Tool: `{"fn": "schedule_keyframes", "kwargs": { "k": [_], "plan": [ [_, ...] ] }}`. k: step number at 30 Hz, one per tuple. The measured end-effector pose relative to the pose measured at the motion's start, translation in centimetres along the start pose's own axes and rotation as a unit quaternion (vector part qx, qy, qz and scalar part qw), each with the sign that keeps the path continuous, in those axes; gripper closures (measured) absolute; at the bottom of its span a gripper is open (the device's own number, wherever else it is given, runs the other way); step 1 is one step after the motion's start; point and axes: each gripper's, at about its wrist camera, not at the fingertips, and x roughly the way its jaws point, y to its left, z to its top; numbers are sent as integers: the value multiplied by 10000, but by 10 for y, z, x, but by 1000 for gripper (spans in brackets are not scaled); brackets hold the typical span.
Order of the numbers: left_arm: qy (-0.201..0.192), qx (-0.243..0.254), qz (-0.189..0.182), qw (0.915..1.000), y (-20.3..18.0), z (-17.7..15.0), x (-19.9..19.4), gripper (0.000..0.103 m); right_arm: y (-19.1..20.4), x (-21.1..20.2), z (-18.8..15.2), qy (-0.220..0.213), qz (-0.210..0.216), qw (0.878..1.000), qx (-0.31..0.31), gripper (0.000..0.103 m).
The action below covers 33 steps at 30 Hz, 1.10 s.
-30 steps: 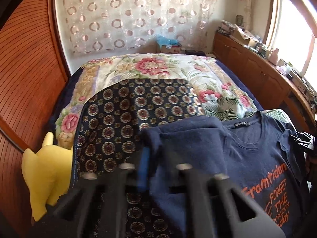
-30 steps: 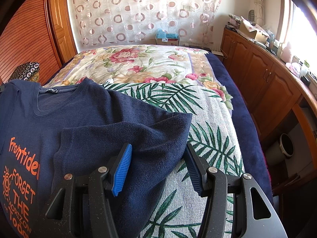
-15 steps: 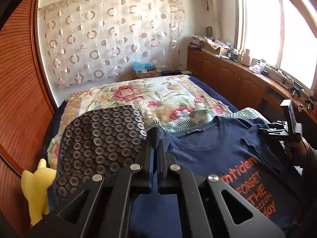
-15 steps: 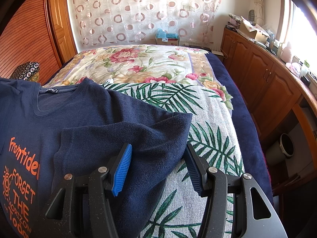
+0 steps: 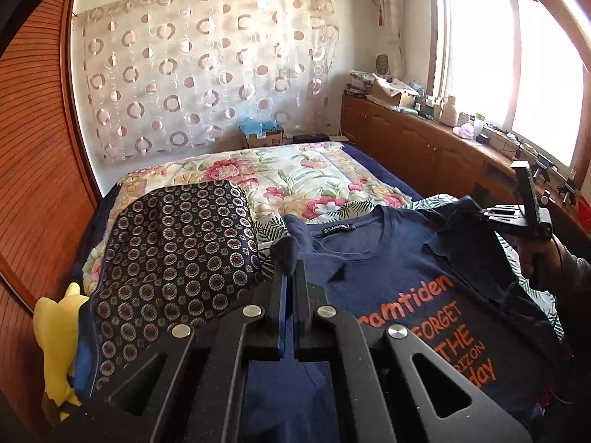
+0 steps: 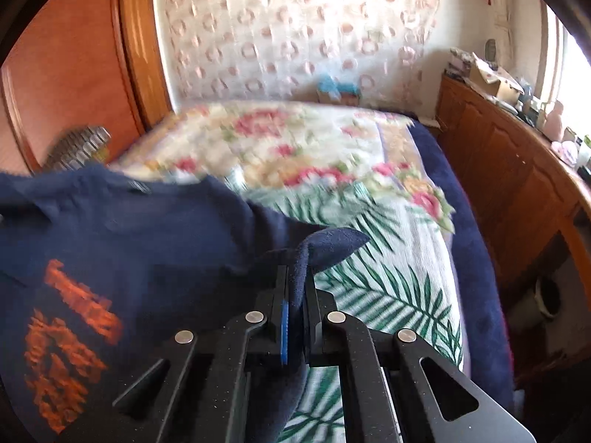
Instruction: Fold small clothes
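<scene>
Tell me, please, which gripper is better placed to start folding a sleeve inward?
Probably either: the left gripper and right gripper each pinch a sleeve of the navy T-shirt.

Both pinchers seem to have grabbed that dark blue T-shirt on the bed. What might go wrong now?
The left gripper and right gripper each pinch only a small bunch of the navy blue T-shirt with orange lettering, so the fabric might slip out. The patterned dark cushion lies close beside the left sleeve and could be dragged along.

Right gripper (image 6: 294,288) jaws now clamped on the t-shirt (image 6: 129,243) sleeve, formerly apart.
</scene>
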Motion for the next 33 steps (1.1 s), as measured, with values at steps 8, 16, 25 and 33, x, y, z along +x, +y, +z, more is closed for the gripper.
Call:
{"fn": "schedule_keyframes", "kwargs": {
  "k": [8,16,25,33],
  "plan": [
    [-241,-109,148,9995,-2,-20,-37,100,12,-70,-15,-753,327,9966,36,99],
    [-392,-193,287,9986,-6,-51,-75,100,16,-120,-64,-1010,383,9942,-7,100],
    [-586,-505,253,9967,-9,-94,-134,100,20,-185,-116,-1089,387,9933,59,100],
    [-667,-951,469,9921,12,-121,-176,100,20,-237,-144,-1045,273,9941,-137,100]
  ]
}}
